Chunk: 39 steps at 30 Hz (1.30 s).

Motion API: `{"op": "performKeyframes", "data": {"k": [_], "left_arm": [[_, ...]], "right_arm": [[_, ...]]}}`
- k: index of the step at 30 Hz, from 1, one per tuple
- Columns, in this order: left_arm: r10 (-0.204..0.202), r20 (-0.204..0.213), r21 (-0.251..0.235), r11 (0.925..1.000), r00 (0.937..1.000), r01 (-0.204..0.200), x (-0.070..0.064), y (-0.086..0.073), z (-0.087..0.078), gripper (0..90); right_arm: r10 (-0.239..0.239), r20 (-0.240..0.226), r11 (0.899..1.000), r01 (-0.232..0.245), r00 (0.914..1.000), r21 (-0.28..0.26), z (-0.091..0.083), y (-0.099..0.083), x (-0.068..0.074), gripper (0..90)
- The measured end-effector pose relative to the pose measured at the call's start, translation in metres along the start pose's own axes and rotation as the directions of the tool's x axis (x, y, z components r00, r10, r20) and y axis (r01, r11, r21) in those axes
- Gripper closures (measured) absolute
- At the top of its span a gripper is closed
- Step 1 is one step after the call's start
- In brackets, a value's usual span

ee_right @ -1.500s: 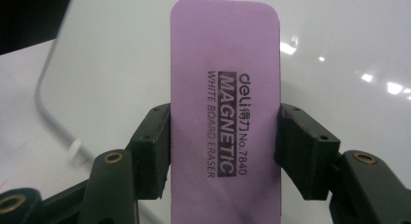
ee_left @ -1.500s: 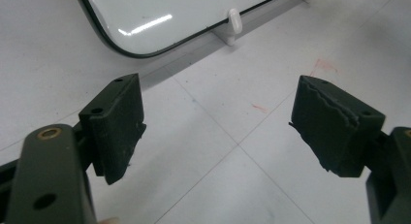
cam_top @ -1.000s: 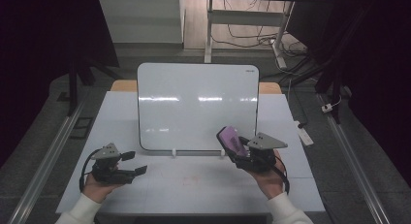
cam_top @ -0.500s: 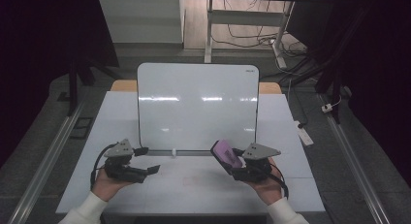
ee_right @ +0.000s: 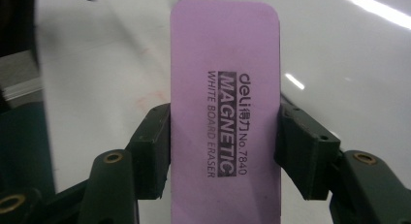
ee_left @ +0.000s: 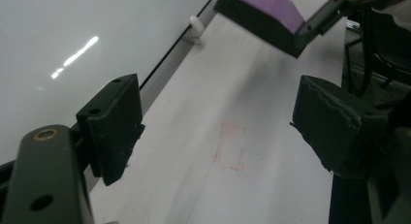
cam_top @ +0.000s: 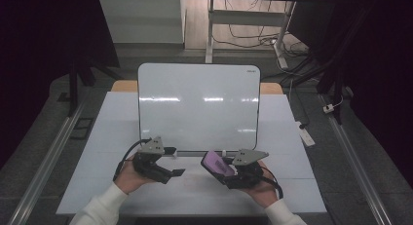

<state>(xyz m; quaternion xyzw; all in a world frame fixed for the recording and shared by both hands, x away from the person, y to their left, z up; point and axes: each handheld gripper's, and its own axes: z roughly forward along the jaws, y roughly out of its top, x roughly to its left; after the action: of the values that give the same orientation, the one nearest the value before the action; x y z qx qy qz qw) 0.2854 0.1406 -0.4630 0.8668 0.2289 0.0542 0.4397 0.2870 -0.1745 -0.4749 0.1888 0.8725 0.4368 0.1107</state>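
Note:
A purple whiteboard eraser [ee_right: 225,103] with black print is clamped between the jaws of my right gripper [cam_top: 228,172], a little above the table, near its front. It appears in the high view as the eraser [cam_top: 215,163] and in the left gripper view as the eraser [ee_left: 264,13], black felt side down. My left gripper [cam_top: 171,170] stands open to the eraser's left, nothing between its fingers [ee_left: 115,122]. A white whiteboard [cam_top: 198,105] stands propped just behind both grippers, its surface blank.
The white table [cam_top: 292,122] carries a faint red rectangular mark [ee_left: 231,146] in front of the left gripper. A small white clip [ee_left: 196,27] sits at the whiteboard's lower edge. Cables and a table frame [cam_top: 243,20] lie on the floor beyond.
Both grippers have moved inward toward each other. The right gripper has carried the eraser down and to the left, nearer the table's front.

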Motion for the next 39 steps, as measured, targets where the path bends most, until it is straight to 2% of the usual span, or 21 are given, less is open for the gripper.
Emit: {"op": "performKeyframes", "data": {"k": [3, 7, 8, 14, 23, 27, 33, 36, 37, 38, 39], "left_arm": [[0.018, 0.035, 0.011, 0.9998, 0.9992, -0.018, 0.0, 0.006, 0.007, 19.9], [0.04, 0.08, 0.027, 0.9987, 0.996, -0.042, -0.002, 0.013, 0.017, 20.0], [0.049, 0.093, 0.031, 0.9981, 0.9944, -0.052, -0.003, 0.014, 0.019, 20.8], [0.074, 0.161, 0.047, 0.9955, 0.9842, -0.082, -0.007, 0.016, 0.027, 23.4], [0.092, 0.22, 0.065, 0.9919, 0.9711, -0.109, -0.009, 0.017, 0.032, 34.7], [0.086, 0.228, 0.066, 0.9924, 0.9699, -0.104, -0.01, 0.016, 0.034, 37.1], [0.107, 0.226, 0.083, 0.9881, 0.9683, -0.129, -0.011, 0.015, 0.036, 39.1], [0.089, 0.22, 0.067, 0.9921, 0.9715, -0.106, -0.01, 0.015, 0.033, 40.5], [0.073, 0.22, 0.056, 0.9946, 0.9727, -0.087, -0.009, 0.015, 0.032, 40.6], [0.058, 0.222, 0.05, 0.9963, 0.9734, -0.07, -0.008, 0.016, 0.032, 40.8], [0.051, 0.224, 0.045, 0.997, 0.9734, -0.062, -0.007, 0.016, 0.031, 40.8]], "right_arm": [[-0.032, -0.054, 0.999, 0.033, 0.998, 0.01, 0.007, 0.003, 0.007, 40.6], [-0.05, -0.086, 0.998, 0.052, 0.995, 0.02, 0.012, 0.005, 0.012, 40.6], [-0.067, -0.106, 0.997, 0.07, 0.9921, 0.023, 0.014, 0.005, 0.015, 40.6], [-0.103, -0.134, 0.994, 0.107, 0.9856, 0.025, 0.016, 0.006, 0.018, 40.6], [-0.129, -0.162, 0.99, 0.136, 0.9784, 0.036, 0.018, 0.007, 0.02, 40.5], [-0.127, -0.176, 0.99, 0.135, 0.9762, 0.034, 0.019, 0.007, 0.018, 40.5], [-0.118, -0.194, 0.991, 0.129, 0.9739, 0.046, 0.021, 0.006, 0.017, 40.4], [-0.11, -0.185, 0.992, 0.119, 0.9765, 0.034, 0.021, 0.006, 0.017, 39.8], [-0.107, -0.175, 0.993, 0.113, 0.9787, 0.028, 0.02, 0.007, 0.018, 39.3], [-0.097, -0.135, 0.995, 0.097, 0.9862, -0.002, 0.017, 0.009, 0.02, 35.8], [-0.097, -0.135, 0.995, 0.097, 0.9862, -0.002, 0.017, 0.009, 0.02, 35.8]]}}
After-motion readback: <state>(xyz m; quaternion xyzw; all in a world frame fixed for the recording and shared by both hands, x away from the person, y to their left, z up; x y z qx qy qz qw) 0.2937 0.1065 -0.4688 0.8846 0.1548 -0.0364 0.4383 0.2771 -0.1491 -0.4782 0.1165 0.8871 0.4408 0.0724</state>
